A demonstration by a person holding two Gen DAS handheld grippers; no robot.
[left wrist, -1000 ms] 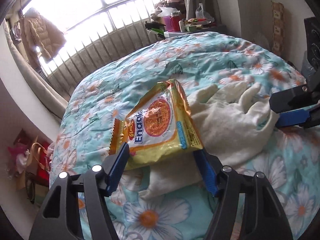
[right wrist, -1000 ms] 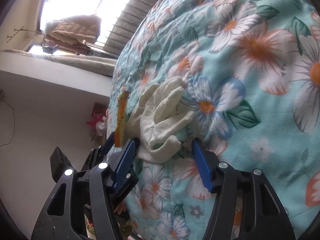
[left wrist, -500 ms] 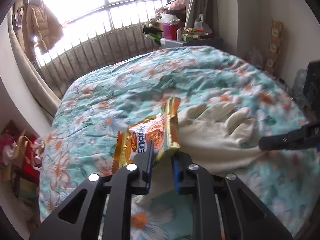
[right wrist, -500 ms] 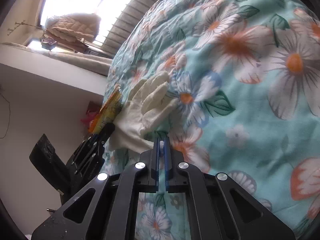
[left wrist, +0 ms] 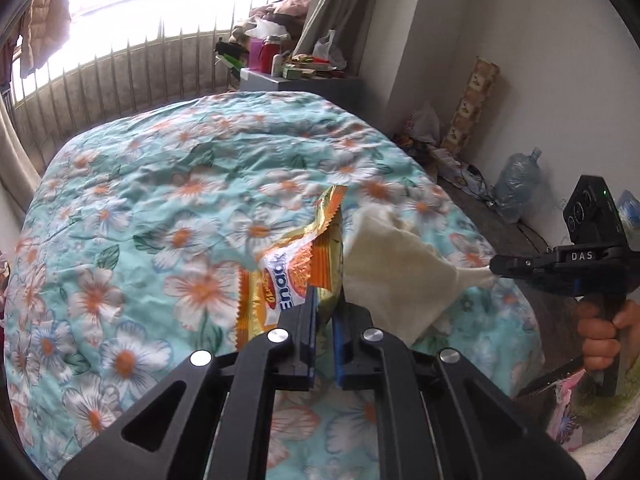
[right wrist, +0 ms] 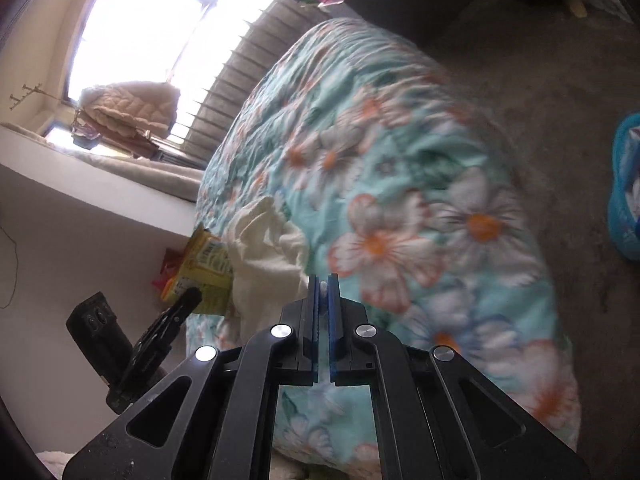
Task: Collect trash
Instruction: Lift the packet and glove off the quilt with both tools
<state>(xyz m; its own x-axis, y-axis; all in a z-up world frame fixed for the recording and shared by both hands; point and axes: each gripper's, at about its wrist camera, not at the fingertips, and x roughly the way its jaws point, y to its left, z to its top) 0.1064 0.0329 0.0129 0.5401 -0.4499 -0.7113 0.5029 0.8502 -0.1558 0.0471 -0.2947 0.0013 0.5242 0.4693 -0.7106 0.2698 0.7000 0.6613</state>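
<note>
A yellow-orange snack wrapper (left wrist: 288,276) stands lifted off the floral quilt (left wrist: 160,200). My left gripper (left wrist: 326,300) is pinching its lower edge, and its jaws are still closing with the pads pressed on the foil. Beside it a white cloth glove (left wrist: 396,264) hangs stretched above the bed. My right gripper (left wrist: 498,269) is shut on one tip of it. In the right wrist view the right gripper (right wrist: 323,280) shows a sliver of white between its blue pads. The glove (right wrist: 264,248), wrapper (right wrist: 204,264) and left gripper (right wrist: 192,296) sit to its left.
A person's hand (left wrist: 600,332) holds the right gripper's handle. A cluttered nightstand (left wrist: 296,80) stands behind the bed under a barred window. A big water bottle (left wrist: 516,188) and bags line the wall. A blue basket (right wrist: 628,192) sits on the floor at right.
Both grippers went from open to shut, the left on the wrapper and the right on the glove. Both items have risen off the quilt, and the right gripper pulled away sideways.
</note>
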